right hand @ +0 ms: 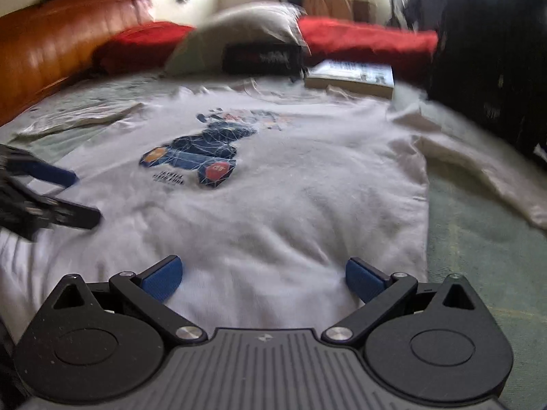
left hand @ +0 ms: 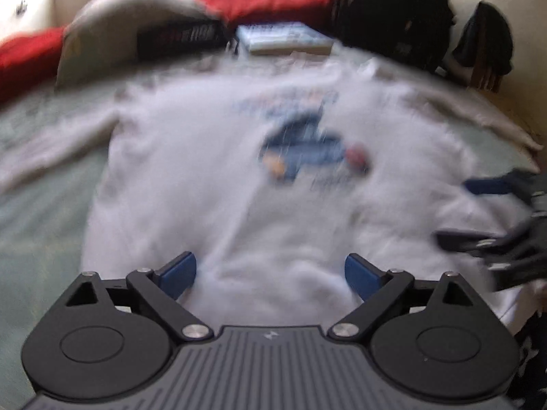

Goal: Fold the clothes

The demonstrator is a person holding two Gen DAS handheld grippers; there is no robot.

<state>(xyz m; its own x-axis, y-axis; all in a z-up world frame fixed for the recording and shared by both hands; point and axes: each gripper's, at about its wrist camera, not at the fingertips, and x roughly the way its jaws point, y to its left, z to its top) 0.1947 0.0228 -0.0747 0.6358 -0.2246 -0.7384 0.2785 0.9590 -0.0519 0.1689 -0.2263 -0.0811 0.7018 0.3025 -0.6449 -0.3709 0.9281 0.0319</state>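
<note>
A white long-sleeved sweatshirt (left hand: 212, 177) (right hand: 290, 184) with a blue printed figure (left hand: 307, 147) (right hand: 198, 157) lies spread front up on a pale green bed cover, sleeves out to both sides. My left gripper (left hand: 270, 275) hovers over its near hem, jaws wide open, nothing between the blue pads. My right gripper (right hand: 262, 276) hangs over the hem further right, also open and empty. Each gripper shows in the other's view: the right gripper (left hand: 478, 212) at the right edge, the left gripper (right hand: 68, 194) at the left edge, both with fingers apart.
A grey pillow (right hand: 239, 30), red cushions (right hand: 369, 37), a dark folded item (right hand: 263, 58) and a book (right hand: 352, 75) lie at the bed's far end. An orange-brown headboard (right hand: 51, 51) runs along the left. Dark clothing (right hand: 485, 51) hangs at the right. Green bed cover (right hand: 478, 256) shows beside the shirt.
</note>
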